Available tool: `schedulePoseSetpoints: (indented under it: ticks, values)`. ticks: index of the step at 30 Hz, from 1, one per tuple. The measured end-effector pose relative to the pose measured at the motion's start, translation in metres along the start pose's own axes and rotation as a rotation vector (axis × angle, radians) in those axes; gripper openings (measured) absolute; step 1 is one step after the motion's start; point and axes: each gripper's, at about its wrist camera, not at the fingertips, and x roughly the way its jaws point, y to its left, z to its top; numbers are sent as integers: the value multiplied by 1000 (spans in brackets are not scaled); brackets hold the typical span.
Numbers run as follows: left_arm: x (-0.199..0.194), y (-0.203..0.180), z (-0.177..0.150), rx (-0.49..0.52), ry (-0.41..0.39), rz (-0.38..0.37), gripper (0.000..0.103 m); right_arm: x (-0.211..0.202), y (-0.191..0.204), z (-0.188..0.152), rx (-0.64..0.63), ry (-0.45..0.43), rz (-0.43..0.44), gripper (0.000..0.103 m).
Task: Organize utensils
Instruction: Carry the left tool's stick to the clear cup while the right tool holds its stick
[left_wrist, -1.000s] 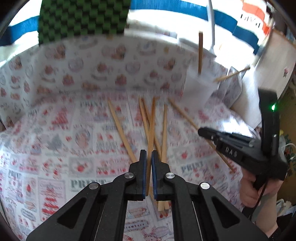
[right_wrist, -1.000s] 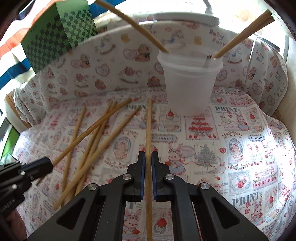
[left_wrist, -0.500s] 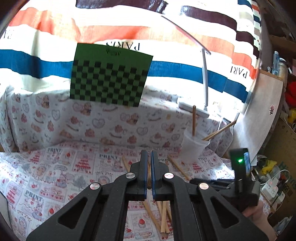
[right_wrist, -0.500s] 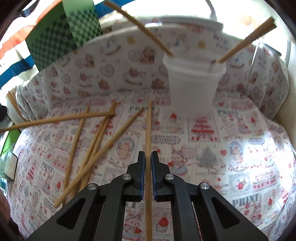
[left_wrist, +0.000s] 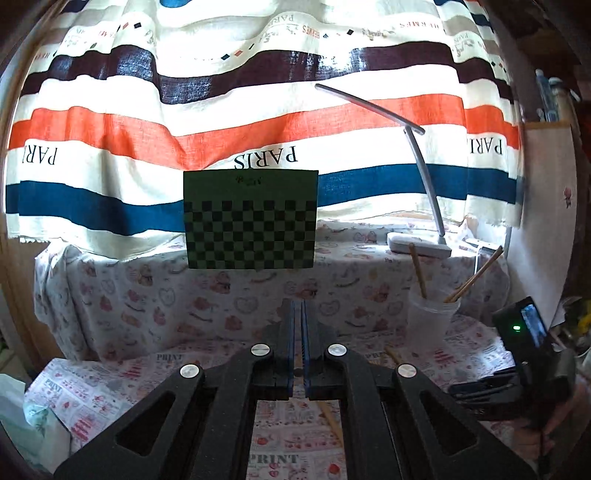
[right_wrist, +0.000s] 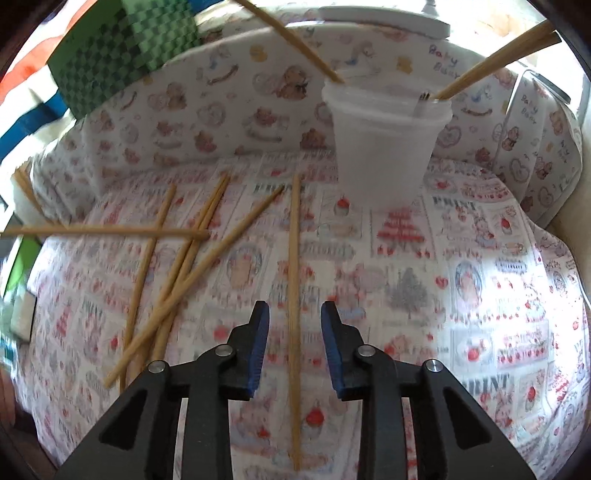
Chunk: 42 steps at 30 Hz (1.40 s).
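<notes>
A translucent plastic cup (right_wrist: 386, 144) stands at the back of the printed cloth and holds a few wooden chopsticks (right_wrist: 495, 61). It also shows in the left wrist view (left_wrist: 430, 325). My right gripper (right_wrist: 294, 347) is open low over the cloth, with one chopstick (right_wrist: 294, 266) lying between its fingers. Several more chopsticks (right_wrist: 177, 269) lie crossed to the left. One chopstick (right_wrist: 107, 232) hangs level above them, coming in from the left edge. My left gripper (left_wrist: 297, 339) is raised and shut; the chopstick it holds is hidden edge-on between its fingers.
A green checkered board (left_wrist: 251, 219) leans on the cloth-covered back wall under a striped curtain. A white desk lamp (left_wrist: 419, 245) stands on the ledge behind the cup. The right gripper's body (left_wrist: 517, 354) shows at the right of the left wrist view.
My right gripper has opened and let its chopstick lie on the cloth. My left gripper has lifted one chopstick off the pile and tilted upward; that stick now hangs above the pile.
</notes>
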Motion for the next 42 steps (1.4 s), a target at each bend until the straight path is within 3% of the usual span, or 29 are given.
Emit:
schedulePoseSetpoints:
  ticks: [9, 13, 16, 18, 26, 30, 36, 42]
  values:
    - [-14, 1, 4, -22, -54, -34, 2, -19, -3, -49, -73, 16, -4, 29]
    - [-12, 2, 11, -29, -31, -19, 2, -22, 1, -61, -106, -3, -56, 6]
    - [-5, 3, 21, -55, 7, -36, 2, -26, -5, -58, -55, 24, -26, 6]
    - [2, 0, 29, -52, 44, -30, 2, -41, -11, -55, -4, -21, 22, 6]
    - [24, -14, 58, -69, 208, -68, 2, -137, -8, -28, 29, -287, 24, 5]
    - [28, -22, 71, -77, 233, -85, 2, -176, -4, -9, 38, -401, 13, 5]
    - [32, -31, 92, -72, 232, -97, 2, -196, -13, 23, 90, -436, 35, 5]
    - [27, -45, 110, -31, 206, -112, 1, -209, -14, 31, 72, -489, 37, 5]
